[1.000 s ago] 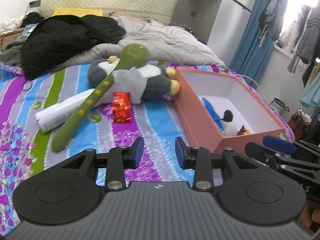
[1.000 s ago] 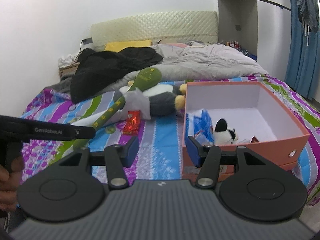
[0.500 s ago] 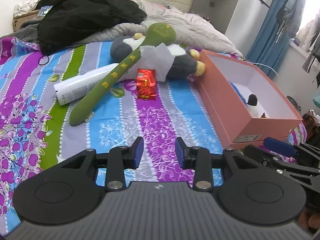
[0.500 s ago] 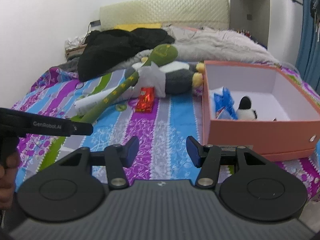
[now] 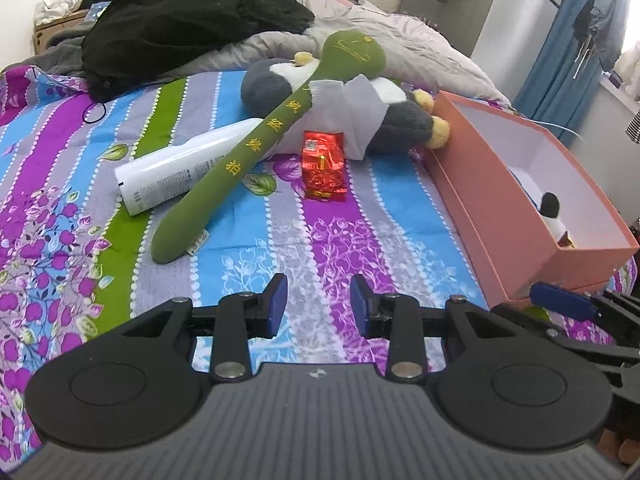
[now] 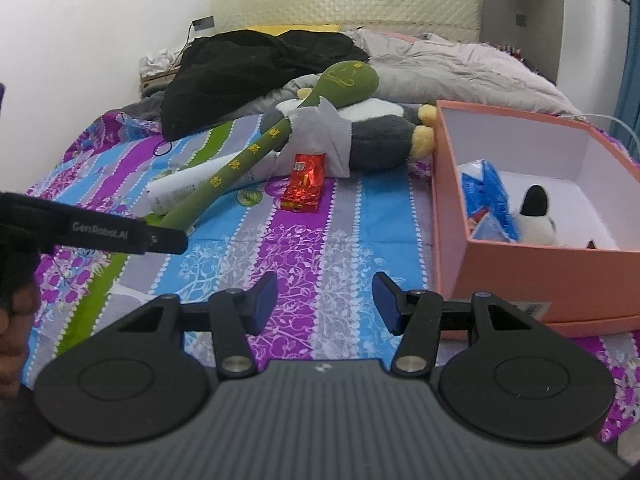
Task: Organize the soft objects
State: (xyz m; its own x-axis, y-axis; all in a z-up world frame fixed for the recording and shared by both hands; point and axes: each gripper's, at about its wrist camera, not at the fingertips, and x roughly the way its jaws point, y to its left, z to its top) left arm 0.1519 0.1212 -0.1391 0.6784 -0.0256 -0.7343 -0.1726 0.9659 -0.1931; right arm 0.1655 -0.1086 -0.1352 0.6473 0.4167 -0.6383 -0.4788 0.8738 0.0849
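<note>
- On the striped floral bedspread, soft items sit in a loose cluster left of a pink open box.
- Long green plush stick, yellow characters along it, lies diagonally; its round head rests on the grey-and-white penguin plush, tail end points toward the near left.
- White tube lies under the stick's middle, touching it.
- Red foil packet flat on the spread, just in front of the penguin plush, beside the stick.
- Penguin's yellow foot is touching or almost touching the box's far corner, cannot tell which.
- Inside the box: blue packet and a small black-and-white plush, near the front wall.
- Black garment and grey duvet heaped behind, toward the headboard.
- Left gripper hovers over bare bedspread, jaws parted, nothing between them.
- Right gripper likewise released and empty, just left of the box's near corner.
- Both are well short of the toys.
</note>
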